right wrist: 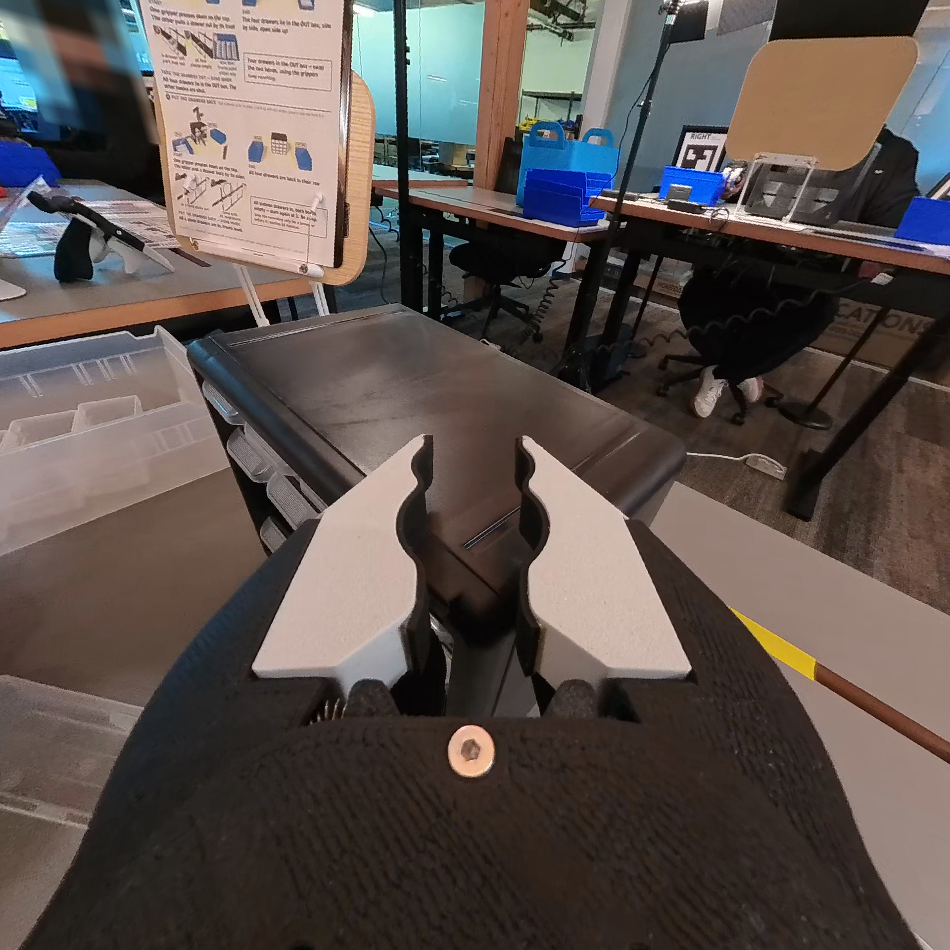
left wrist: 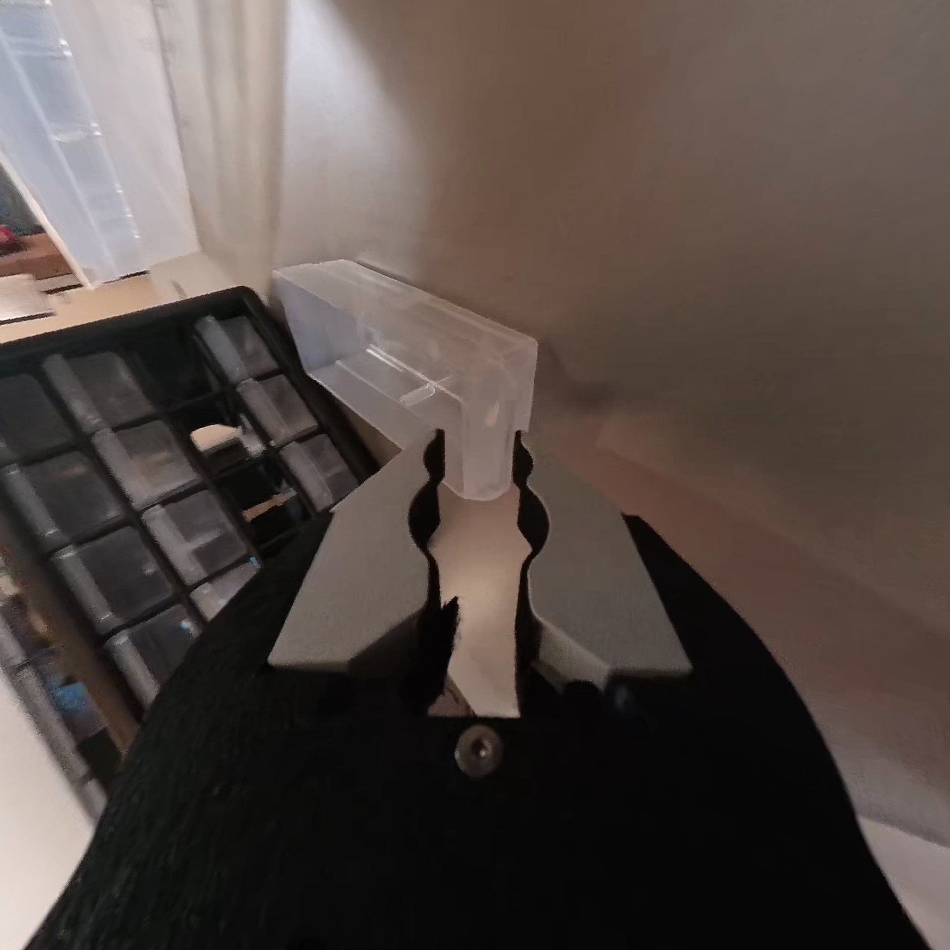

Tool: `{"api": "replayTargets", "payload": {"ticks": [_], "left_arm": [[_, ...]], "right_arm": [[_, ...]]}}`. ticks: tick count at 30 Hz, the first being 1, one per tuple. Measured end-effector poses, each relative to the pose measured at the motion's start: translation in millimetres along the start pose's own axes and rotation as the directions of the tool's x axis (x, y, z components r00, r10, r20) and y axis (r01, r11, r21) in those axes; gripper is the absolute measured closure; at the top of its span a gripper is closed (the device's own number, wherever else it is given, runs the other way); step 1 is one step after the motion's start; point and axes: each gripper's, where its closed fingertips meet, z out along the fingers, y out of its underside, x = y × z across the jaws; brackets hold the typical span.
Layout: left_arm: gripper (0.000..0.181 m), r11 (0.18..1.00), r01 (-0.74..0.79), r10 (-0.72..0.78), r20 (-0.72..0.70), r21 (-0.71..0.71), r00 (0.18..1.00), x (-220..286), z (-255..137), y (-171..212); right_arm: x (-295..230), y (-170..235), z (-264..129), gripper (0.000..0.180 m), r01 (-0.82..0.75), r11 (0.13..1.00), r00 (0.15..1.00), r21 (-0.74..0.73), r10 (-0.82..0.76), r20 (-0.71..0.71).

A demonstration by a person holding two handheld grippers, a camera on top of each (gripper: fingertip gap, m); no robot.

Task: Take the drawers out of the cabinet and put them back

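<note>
The clear drawer (left wrist: 411, 380) is out of the black cabinet (left wrist: 128, 462), clenched by one end in the left gripper (left wrist: 475, 452). Its long axis runs away from the fingers toward the upper left, just beside the cabinet's edge. At least three slots gape empty, so I judge the job midway. The right gripper (right wrist: 475, 447) hovers parted and empty over the cabinet top (right wrist: 437, 401).

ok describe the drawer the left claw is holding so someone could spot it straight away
Find the black cabinet with its grid of small drawers, lying at the left of the left wrist view. Just beyond its right edge a clear plastic drawer is out of the cabinet, pinched at its near end by the left claw. It alone is outside the grid, and it looks empty.
</note>
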Motion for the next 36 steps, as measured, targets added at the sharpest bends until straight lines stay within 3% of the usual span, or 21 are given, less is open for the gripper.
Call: {"api": "replayTargets", "payload": {"ticks": [1, 8, 11, 18, 22, 30, 36], "left_arm": [[0.163, 1.0, -0.007, 0.007, 0.037, -0.006, 0.999, -2, 1, 0], [0.165, 0.998, 0.031, -0.021, 0.153, -0.063, 0.988, -4, 5, -3], [0.165, 0.991, 0.093, -0.072, 0.208, -0.094, 0.975, -11, 4, 0], [0.165, 0.944, 0.3, -0.238, 0.344, -0.138, 0.908, -36, -7, 19], [0.165, 0.916, 0.356, -0.289, 0.313, -0.183, 0.905, -37, -10, 23], [0.165, 0.786, 0.559, -0.492, 0.28, -0.266, 0.825, -52, -19, 43], [0.165, 0.714, 0.577, -0.525, 0.242, -0.397, 0.816, -63, -22, 57]], "right_arm": [[0, 0, 0, 0.149, 0.0, 1.0, 1.0, -0.002, 0.0, -0.001], [-10, -15, -11, 0.144, 0.063, 0.997, 0.998, 0.05, -0.064, 0.021], [-20, -17, -24, 0.136, 0.192, 0.979, 0.979, 0.064, -0.195, 0.053], [-26, 14, -27, 0.133, 0.479, 0.874, 0.877, -0.078, -0.474, 0.077], [-23, 31, -18, 0.14, 0.534, 0.829, 0.845, -0.164, -0.527, 0.087], [-24, 32, -17, 0.145, 0.537, 0.827, 0.843, -0.167, -0.53, 0.092], [-24, 32, -17, 0.145, 0.532, 0.83, 0.847, -0.168, -0.524, 0.093]]}}
